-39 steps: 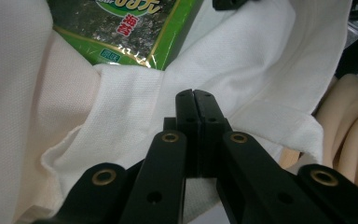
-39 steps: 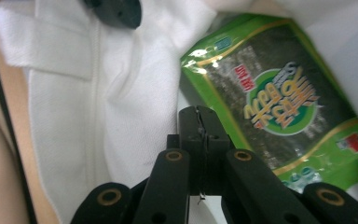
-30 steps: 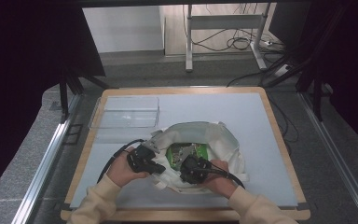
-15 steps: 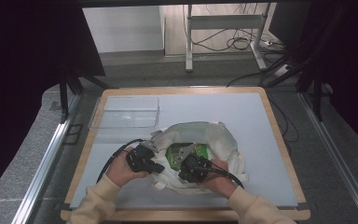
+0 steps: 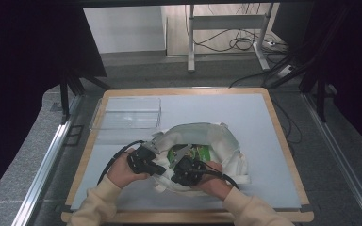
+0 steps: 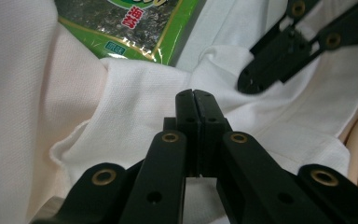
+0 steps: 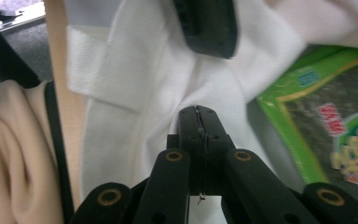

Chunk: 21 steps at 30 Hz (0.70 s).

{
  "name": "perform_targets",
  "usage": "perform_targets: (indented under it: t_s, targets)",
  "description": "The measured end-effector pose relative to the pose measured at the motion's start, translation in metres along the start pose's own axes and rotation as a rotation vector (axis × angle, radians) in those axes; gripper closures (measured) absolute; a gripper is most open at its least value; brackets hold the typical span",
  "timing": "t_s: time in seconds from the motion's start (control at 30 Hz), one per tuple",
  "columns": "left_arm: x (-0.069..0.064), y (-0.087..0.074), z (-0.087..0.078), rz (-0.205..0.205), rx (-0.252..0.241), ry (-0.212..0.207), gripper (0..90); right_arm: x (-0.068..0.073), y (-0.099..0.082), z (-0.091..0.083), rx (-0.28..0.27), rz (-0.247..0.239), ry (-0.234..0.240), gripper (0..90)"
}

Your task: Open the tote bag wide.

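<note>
Two grippers, left gripper and right gripper, clamp the near rim of a white cloth bag at the table's near middle, jaws closed on fabric. Inside lies a green seaweed packet, partly hidden by folds. A clear tray sits far left.

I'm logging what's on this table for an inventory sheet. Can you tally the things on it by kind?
White cloth bag: 1
Green seaweed packet: 1
Clear tray: 1
Grippers: 2, left gripper and right gripper
Total: 5
</note>
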<state>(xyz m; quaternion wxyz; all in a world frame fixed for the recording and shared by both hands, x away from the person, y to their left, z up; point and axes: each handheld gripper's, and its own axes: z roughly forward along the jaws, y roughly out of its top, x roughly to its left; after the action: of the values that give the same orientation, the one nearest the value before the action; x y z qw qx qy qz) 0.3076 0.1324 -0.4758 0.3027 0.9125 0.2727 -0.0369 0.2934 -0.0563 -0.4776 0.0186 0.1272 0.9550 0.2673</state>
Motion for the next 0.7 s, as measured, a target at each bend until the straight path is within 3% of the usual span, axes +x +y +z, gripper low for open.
perform_targets:
  t_s: [0.2, 0.3, 0.53, 0.7]
  targets:
    - [0.000, 0.001, 0.003, 0.004, 0.011, 0.000, 89.8, 0.003, -0.001, 0.007, 0.019, -0.009, 0.010, 89.2]
    - [0.000, 0.000, 0.002, -0.002, 0.005, 0.004, 89.8, -0.001, -0.001, 0.002, 0.008, 0.000, 0.008, 89.2]
    - [0.000, -0.003, 0.000, -0.006, 0.002, 0.003, 89.8, -0.022, -0.002, -0.033, -0.067, 0.063, -0.065, 89.2]
    - [-0.001, -0.005, -0.002, -0.007, 0.000, 0.006, 89.7, -0.043, -0.005, -0.055, -0.118, 0.152, -0.102, 89.1]
